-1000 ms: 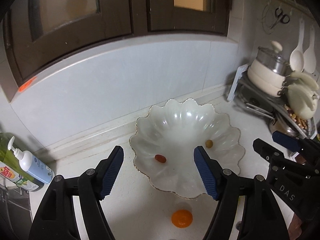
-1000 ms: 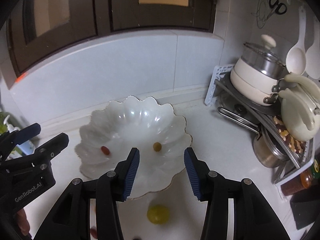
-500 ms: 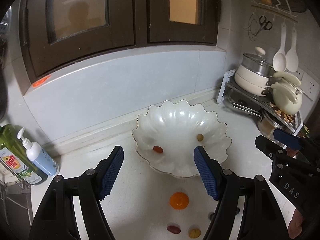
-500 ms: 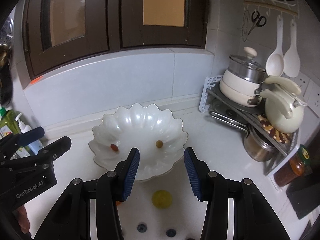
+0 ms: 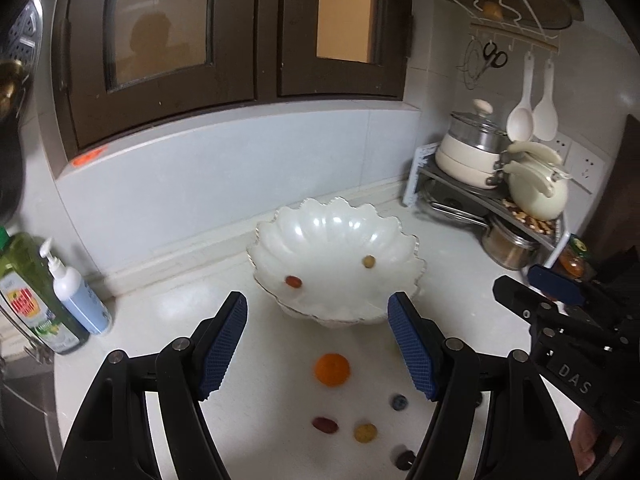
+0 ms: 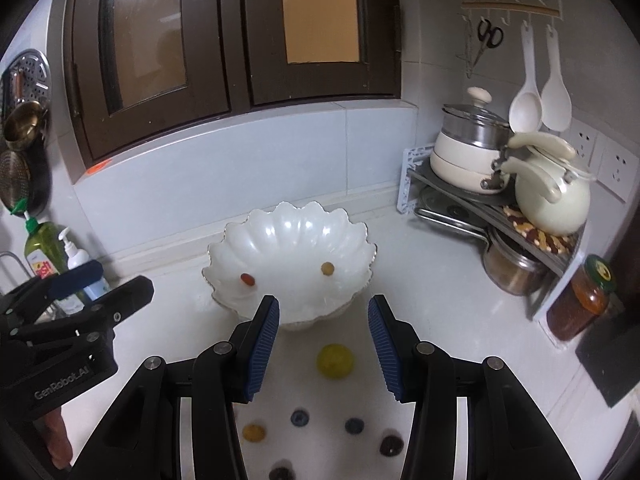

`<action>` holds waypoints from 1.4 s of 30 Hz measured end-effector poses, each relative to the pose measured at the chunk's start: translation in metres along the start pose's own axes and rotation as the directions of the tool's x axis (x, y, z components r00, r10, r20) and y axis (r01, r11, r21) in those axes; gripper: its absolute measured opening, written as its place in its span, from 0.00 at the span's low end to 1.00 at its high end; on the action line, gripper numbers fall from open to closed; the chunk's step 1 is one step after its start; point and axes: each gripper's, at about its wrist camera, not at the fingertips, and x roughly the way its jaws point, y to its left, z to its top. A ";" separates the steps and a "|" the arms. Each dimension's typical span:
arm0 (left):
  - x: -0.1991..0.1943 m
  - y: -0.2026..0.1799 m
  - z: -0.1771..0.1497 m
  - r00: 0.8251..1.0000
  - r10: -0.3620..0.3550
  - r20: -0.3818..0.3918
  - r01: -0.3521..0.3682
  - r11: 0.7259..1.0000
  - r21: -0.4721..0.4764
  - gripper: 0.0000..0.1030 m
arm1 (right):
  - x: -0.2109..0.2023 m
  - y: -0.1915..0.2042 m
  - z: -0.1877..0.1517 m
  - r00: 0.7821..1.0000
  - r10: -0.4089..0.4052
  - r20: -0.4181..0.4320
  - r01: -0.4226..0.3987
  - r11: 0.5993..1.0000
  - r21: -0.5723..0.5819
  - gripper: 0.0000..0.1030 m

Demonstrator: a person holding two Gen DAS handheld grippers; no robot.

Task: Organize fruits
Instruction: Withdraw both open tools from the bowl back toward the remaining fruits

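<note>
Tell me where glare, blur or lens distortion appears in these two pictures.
Left wrist view: bright glare patches on the white scalloped bowl; window frames bow from fisheye distortion. Right wrist view: similar glare on the bowl; small dark fruits at the bottom edge look soft.

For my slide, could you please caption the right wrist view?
Open right tool above a yellow-green fruit before the white bowl.
</note>
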 end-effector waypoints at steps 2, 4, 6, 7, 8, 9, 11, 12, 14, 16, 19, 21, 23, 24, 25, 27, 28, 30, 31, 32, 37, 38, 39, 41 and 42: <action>-0.004 -0.003 -0.006 1.000 -0.019 -0.004 0.019 1.000 -0.008 0.70 | -0.003 -0.003 -0.005 1.000 -0.012 0.000 0.012 1.000 0.008 0.46; -0.007 -0.006 -0.012 1.000 -0.026 -0.005 0.026 1.000 -0.004 0.70 | -0.006 -0.008 -0.010 1.000 -0.016 -0.007 0.016 1.000 0.021 0.46; -0.010 -0.010 -0.017 1.000 -0.029 -0.006 0.029 1.000 -0.003 0.70 | -0.009 -0.013 -0.015 1.000 -0.021 -0.011 0.021 0.999 0.033 0.46; -0.010 -0.012 -0.020 1.000 -0.030 -0.009 0.030 1.000 -0.001 0.70 | -0.011 -0.016 -0.018 1.000 -0.027 -0.010 0.028 0.999 0.037 0.46; -0.011 -0.015 -0.022 0.999 -0.032 -0.013 0.033 0.999 0.007 0.70 | -0.012 -0.017 -0.020 0.999 -0.032 -0.009 0.033 0.999 0.039 0.46; -0.012 -0.018 -0.024 0.999 -0.031 -0.012 0.031 0.999 0.015 0.70 | -0.013 -0.020 -0.023 0.999 -0.037 -0.010 0.037 0.998 0.043 0.46; -0.015 -0.023 -0.029 1.000 -0.024 -0.005 0.024 0.999 0.027 0.70 | -0.016 -0.024 -0.030 0.999 -0.041 -0.014 0.041 0.998 0.050 0.46; -0.016 -0.025 -0.031 1.000 -0.023 -0.002 0.023 0.999 0.033 0.70 | -0.017 -0.026 -0.033 0.999 -0.044 -0.015 0.044 0.998 0.052 0.46; -0.017 -0.028 -0.038 1.000 -0.011 0.007 0.010 0.999 0.039 0.70 | -0.018 -0.030 -0.039 0.999 -0.050 -0.017 0.050 0.997 0.053 0.46; -0.018 -0.031 -0.045 1.000 -0.003 0.013 0.002 0.999 0.039 0.70 | -0.019 -0.034 -0.045 0.998 -0.060 -0.017 0.061 0.997 0.055 0.46; -0.018 -0.037 -0.054 1.000 0.005 0.012 -0.005 0.999 0.040 0.70 | -0.021 -0.040 -0.052 0.997 -0.070 -0.017 0.071 0.996 0.058 0.46; -0.016 -0.040 -0.060 1.000 -0.001 0.003 0.001 0.999 0.037 0.70 | -0.021 -0.043 -0.056 0.998 -0.067 -0.020 0.068 0.996 0.059 0.46; -0.015 -0.043 -0.064 1.000 -0.007 -0.005 0.007 0.999 0.032 0.70 | -0.022 -0.045 -0.059 0.998 -0.059 -0.018 0.060 0.996 0.059 0.46; -0.016 -0.044 -0.067 1.000 -0.001 -0.005 0.001 1.000 0.031 0.70 | -0.023 -0.045 -0.061 0.998 -0.057 -0.018 0.058 0.997 0.055 0.46; -0.017 -0.045 -0.070 1.000 0.003 -0.001 -0.003 0.999 0.032 0.70 | -0.023 -0.046 -0.063 0.998 -0.058 -0.016 0.059 0.997 0.051 0.46; -0.019 -0.048 -0.075 1.000 0.013 0.006 -0.013 0.999 0.037 0.70 | -0.025 -0.046 -0.068 0.998 -0.059 -0.011 0.059 0.997 0.044 0.46; -0.019 -0.048 -0.077 1.000 0.014 0.008 -0.014 0.999 0.038 0.70 | -0.025 -0.046 -0.068 0.998 -0.062 -0.009 0.062 0.997 0.045 0.46; -0.020 -0.051 -0.082 1.000 0.021 0.009 -0.021 0.999 0.044 0.70 | -0.025 -0.047 -0.072 0.998 -0.063 -0.004 0.063 0.997 0.038 0.46; -0.020 -0.052 -0.085 1.000 0.022 0.006 -0.022 0.999 0.046 0.70 | -0.025 -0.047 -0.074 0.998 -0.062 -0.004 0.062 0.997 0.037 0.46; -0.019 -0.054 -0.088 1.000 0.022 0.004 -0.022 0.999 0.047 0.70 | -0.024 -0.048 -0.076 0.998 -0.061 -0.004 0.061 0.998 0.033 0.46; -0.010 -0.062 -0.105 1.000 -0.009 -0.029 0.010 0.999 0.040 0.70 | -0.019 -0.055 -0.086 0.998 -0.053 -0.016 0.054 0.998 0.029 0.46; -0.008 -0.063 -0.108 0.999 -0.007 -0.038 0.008 0.999 0.041 0.70 | -0.017 -0.056 -0.088 0.999 -0.051 -0.020 0.051 0.998 0.030 0.46; -0.006 -0.064 -0.110 0.999 -0.002 -0.044 0.004 0.999 0.041 0.70 | -0.015 -0.058 -0.090 0.998 -0.048 -0.026 0.049 0.998 0.031 0.46; -0.004 -0.067 -0.116 0.999 0.014 -0.053 -0.012 0.999 0.042 0.70 | -0.011 -0.059 -0.095 0.998 -0.043 -0.042 0.044 0.999 0.028 0.46; -0.004 -0.068 -0.118 0.998 0.018 -0.056 -0.015 0.999 0.041 0.70 | -0.008 -0.060 -0.097 0.998 -0.039 -0.054 0.040 0.999 0.026 0.46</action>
